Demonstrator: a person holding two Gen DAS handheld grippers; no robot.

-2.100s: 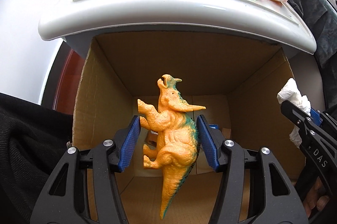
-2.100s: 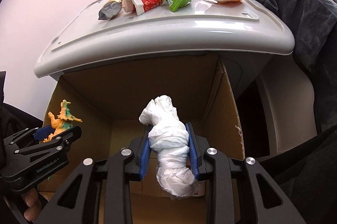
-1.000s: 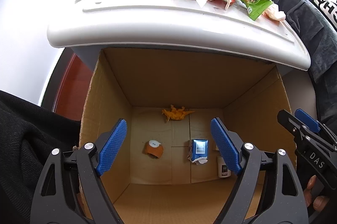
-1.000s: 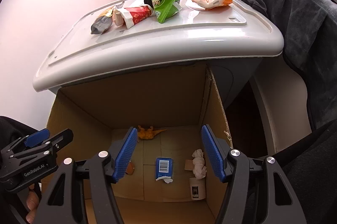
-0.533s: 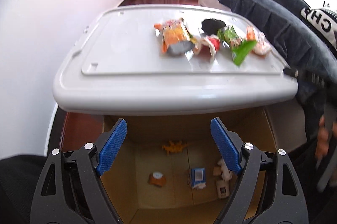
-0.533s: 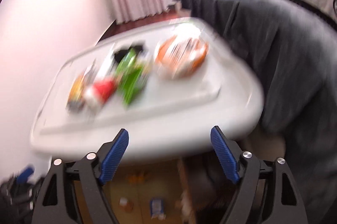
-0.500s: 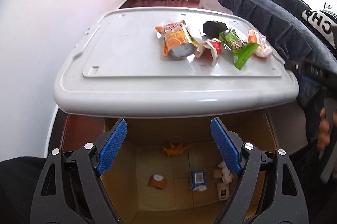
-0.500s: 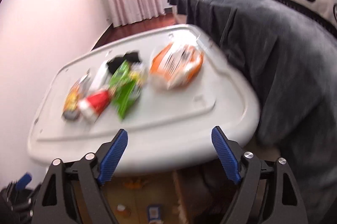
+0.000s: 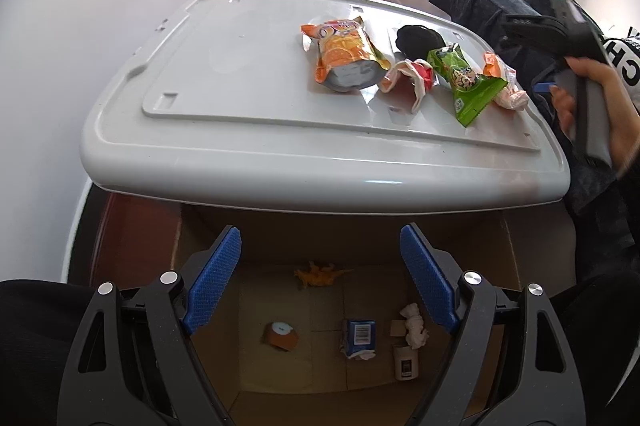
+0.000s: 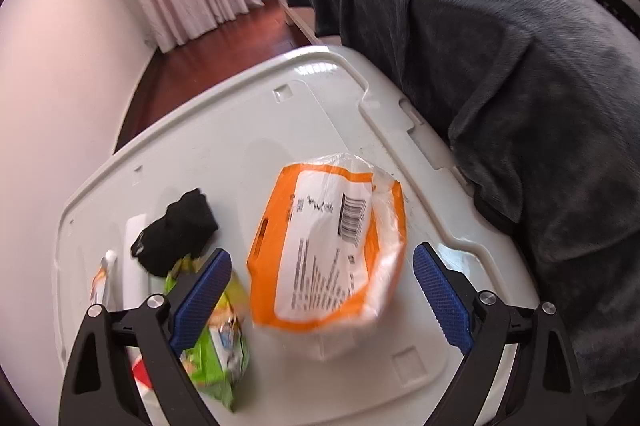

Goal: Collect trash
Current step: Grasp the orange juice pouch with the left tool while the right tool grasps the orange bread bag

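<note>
Right hand-held gripper [image 10: 322, 290] opening, empty, above orange packet [image 10: 328, 246]

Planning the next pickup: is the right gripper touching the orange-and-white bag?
Apart. In the right wrist view the right gripper hangs over the orange-and-white bag, jaws opening, with bare lid visible beside each pad.

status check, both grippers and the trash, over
Left gripper open, empty, above the cardboard box. Right gripper jaws opening, empty, over the orange-and-white packet on the grey lid. Nothing blocking.
</note>
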